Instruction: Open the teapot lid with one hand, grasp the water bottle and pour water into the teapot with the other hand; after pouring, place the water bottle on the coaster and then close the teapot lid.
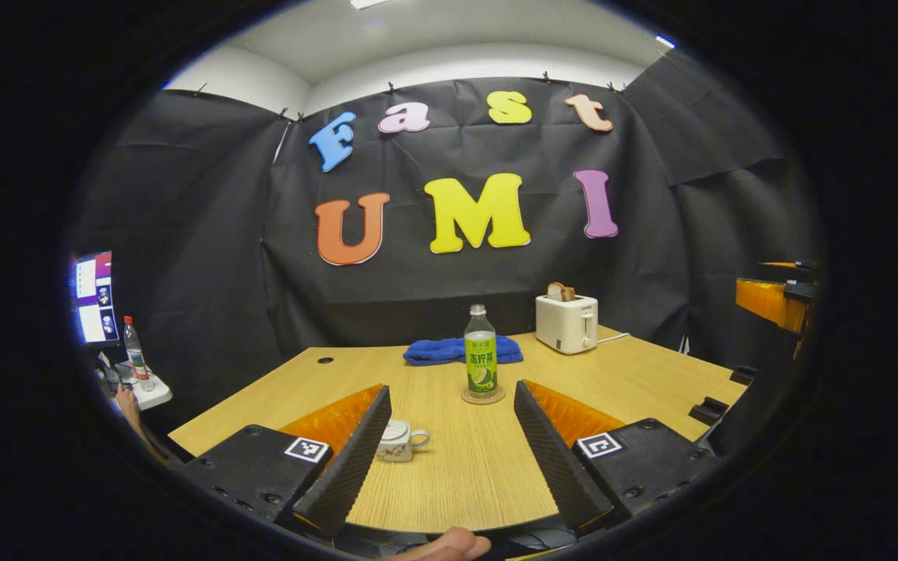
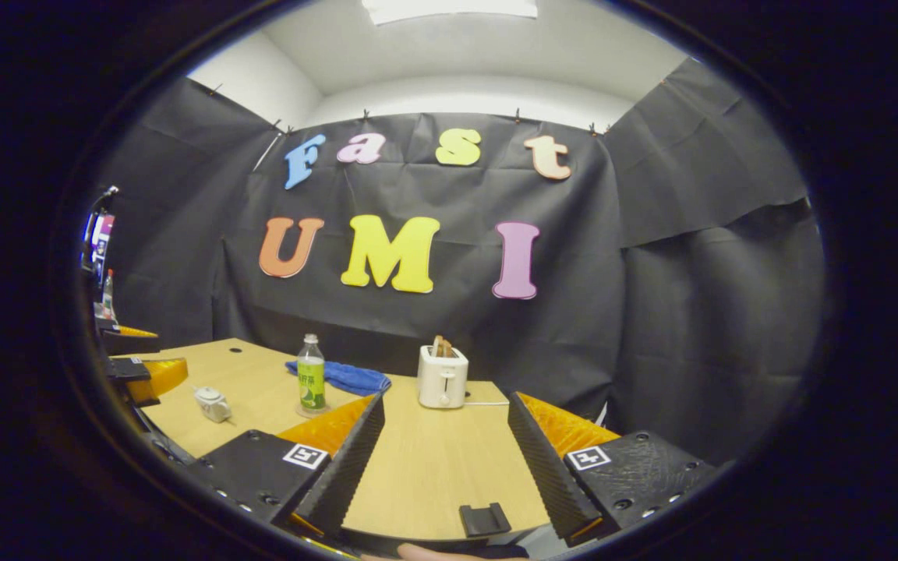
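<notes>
Standing upright on a small round coaster [image 1: 483,396], the clear plastic water bottle with a green label [image 1: 480,351] sits near the middle of the light wooden table [image 1: 457,467], seen straight ahead in the left gripper view between the wide-spread fingers of the left gripper [image 1: 449,460], which holds nothing. That view also brings the small white ceramic teapot with its lid on [image 1: 397,440] close up, just beside the gripper's left finger and nearer than the bottle, its handle pointing right. Behind the bottle lies a folded blue towel [image 1: 461,351], and to its right a white toaster with bread slices in its slots [image 1: 567,322]. At the far left, a lit screen and a second bottle with a red cap [image 1: 135,351] stand on a side surface. The right gripper view looks from farther right: its own right gripper [image 2: 445,460] is also spread wide and empty above the table's near edge, while bottle, teapot and towel appear small at the left and the toaster sits nearly straight ahead. It also shows a small black clip [image 2: 485,518] on the table edge.
</notes>
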A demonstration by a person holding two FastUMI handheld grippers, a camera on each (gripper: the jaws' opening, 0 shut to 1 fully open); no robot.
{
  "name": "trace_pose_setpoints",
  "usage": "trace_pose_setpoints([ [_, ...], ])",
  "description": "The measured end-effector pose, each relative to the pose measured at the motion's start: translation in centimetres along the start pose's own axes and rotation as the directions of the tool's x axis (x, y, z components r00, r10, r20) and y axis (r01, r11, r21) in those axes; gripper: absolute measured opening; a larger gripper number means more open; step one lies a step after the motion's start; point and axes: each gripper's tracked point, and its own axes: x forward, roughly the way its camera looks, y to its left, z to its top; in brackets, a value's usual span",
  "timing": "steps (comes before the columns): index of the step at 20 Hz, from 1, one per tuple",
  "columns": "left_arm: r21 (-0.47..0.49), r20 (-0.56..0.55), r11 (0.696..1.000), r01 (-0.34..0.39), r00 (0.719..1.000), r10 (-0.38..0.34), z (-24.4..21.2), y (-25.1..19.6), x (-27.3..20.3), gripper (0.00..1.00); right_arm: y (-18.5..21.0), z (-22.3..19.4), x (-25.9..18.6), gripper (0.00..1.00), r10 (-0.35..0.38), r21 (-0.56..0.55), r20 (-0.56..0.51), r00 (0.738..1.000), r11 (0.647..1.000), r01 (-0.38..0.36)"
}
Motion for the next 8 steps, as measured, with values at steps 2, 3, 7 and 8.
trace_pose_setpoints([
  [2, -0.036, 0.022, 0.999, -0.04, 0.999, 0.041, 0.2, 1.2, 0.2, 0.99, -0.2, 0.3, 0.1, 0.95, -0.002, 0.017, 0.02, 1.0, 1.0, 0.002],
  [3, -0.051, 0.018, 0.998, -0.036, 0.999, 0.036, -0.1, 1.2, 0.6, 0.99, -0.8, 0.5, 0.3, 0.95, -0.018, 0.022, 0.034, 0.999, 1.0, 0.017],
  [7, -0.062, 0.022, 0.996, -0.064, 0.998, 0.065, -0.4, 2.6, 1.3, 0.99, -1.5, -0.5, 1.2, 0.95, -0.044, 0.036, 0.017, 0.999, 0.998, 0.043],
  [8, -0.066, 0.019, 0.995, -0.068, 0.997, 0.07, -0.7, 2.8, 1.4, 0.99, -1.7, -0.9, 1.5, 0.97, -0.046, 0.04, 0.002, 0.999, 0.998, 0.046],
])
